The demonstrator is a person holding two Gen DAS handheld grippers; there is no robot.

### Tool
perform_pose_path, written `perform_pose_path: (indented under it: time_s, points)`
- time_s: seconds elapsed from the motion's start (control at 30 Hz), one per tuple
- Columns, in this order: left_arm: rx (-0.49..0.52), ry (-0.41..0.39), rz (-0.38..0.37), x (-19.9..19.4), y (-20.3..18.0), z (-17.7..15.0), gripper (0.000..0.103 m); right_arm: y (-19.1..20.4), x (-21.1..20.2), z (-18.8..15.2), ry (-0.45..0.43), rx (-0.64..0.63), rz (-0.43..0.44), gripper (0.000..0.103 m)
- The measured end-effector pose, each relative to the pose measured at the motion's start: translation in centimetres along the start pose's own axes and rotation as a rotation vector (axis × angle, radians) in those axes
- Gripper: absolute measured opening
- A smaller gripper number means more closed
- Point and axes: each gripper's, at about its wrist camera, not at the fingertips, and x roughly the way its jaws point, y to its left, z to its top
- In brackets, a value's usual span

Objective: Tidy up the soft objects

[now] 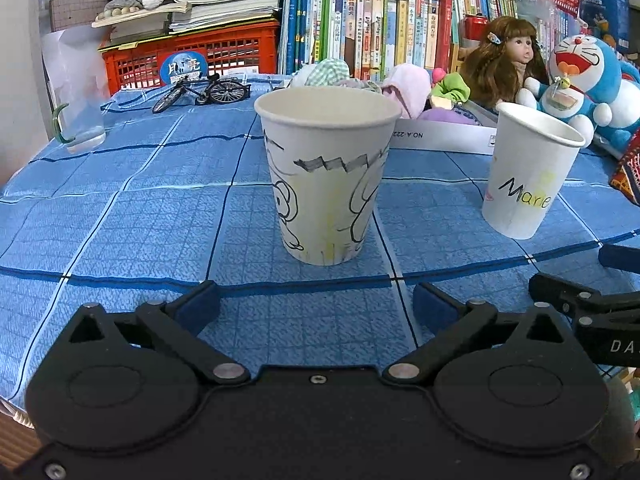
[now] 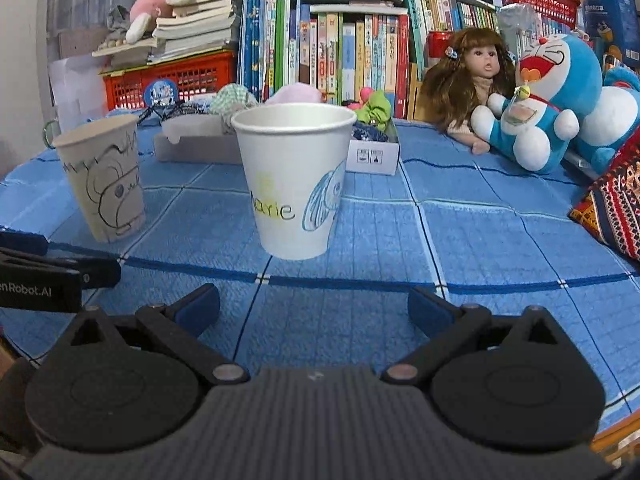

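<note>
1. Hovering low over the blue checked tabletop, the left tool is spread wide with nothing between its pads.
2. Straight ahead of it stands a doodled paper cup, upright and apart from the fingers.
3. The right tool is likewise released and empty, facing the "Marie" cup.
4. Beyond both cups, a white box holds soft cloth items; a doll and blue plush cat sit to the far right.
</note>
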Motion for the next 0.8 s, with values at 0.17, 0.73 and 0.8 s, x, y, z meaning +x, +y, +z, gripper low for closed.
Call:
perform_pose_path:
  time_s: [0.17, 0.73, 0.8]
  points:
    - [-0.002, -0.002, 0.004, 0.14, 0.06, 0.0, 0.103, 0.09, 0.34, -0.01, 0.011, -0.006, -0.009, 0.103]
    - [-0.004, 0.002, 0.012, 0.21, 0.0, -0.01, 0.103, 0.35, 0.76, 0.28, 0.042, 0.006, -0.035, 0.103]
    - [-0.004, 0.003, 0.014, 0.29, 0.02, -0.08, 0.103, 0.35, 0.77, 0.29, 0.042, 0.007, -0.035, 0.103]
